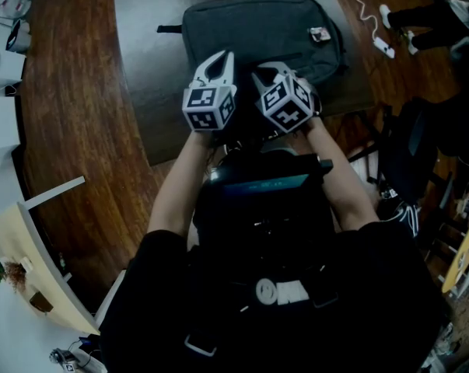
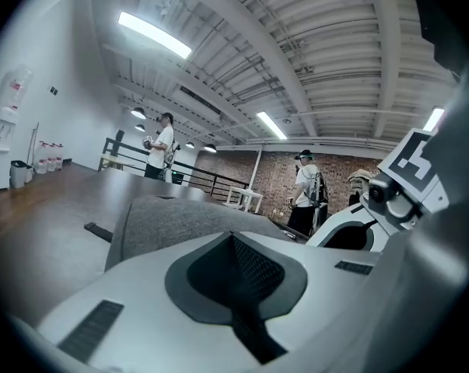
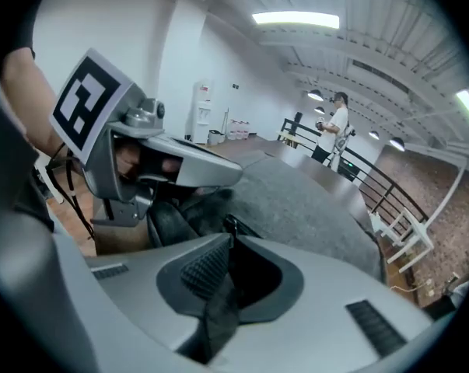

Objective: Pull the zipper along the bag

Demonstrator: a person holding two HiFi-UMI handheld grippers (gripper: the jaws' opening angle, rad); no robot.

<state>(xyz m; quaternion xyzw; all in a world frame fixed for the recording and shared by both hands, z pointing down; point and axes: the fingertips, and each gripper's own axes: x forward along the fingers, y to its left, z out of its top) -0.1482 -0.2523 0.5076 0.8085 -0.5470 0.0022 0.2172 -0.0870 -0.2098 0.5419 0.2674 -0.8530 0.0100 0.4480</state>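
Note:
A grey bag (image 1: pixel 257 29) lies flat on the dark table (image 1: pixel 141 76), with a small tag (image 1: pixel 320 33) near its right corner. Both grippers meet at the bag's near edge, side by side. My left gripper (image 1: pixel 218 61) has its jaws together, and in the left gripper view (image 2: pixel 232 238) nothing shows between the pads; the bag (image 2: pixel 164 220) lies just beyond. My right gripper (image 1: pixel 268 72) is shut on a dark strip, the zipper pull (image 3: pixel 218 301), whose black tip pokes out past the jaws. In the right gripper view the left gripper (image 3: pixel 168 165) sits close on the left, over the bag (image 3: pixel 296 200).
The table's curved edge borders a wooden floor (image 1: pixel 71 115) on the left. A white cable and power strip (image 1: pixel 382 45) lie on the floor at the right, near a dark chair (image 1: pixel 421 146). People (image 2: pixel 308 189) stand far off by a railing.

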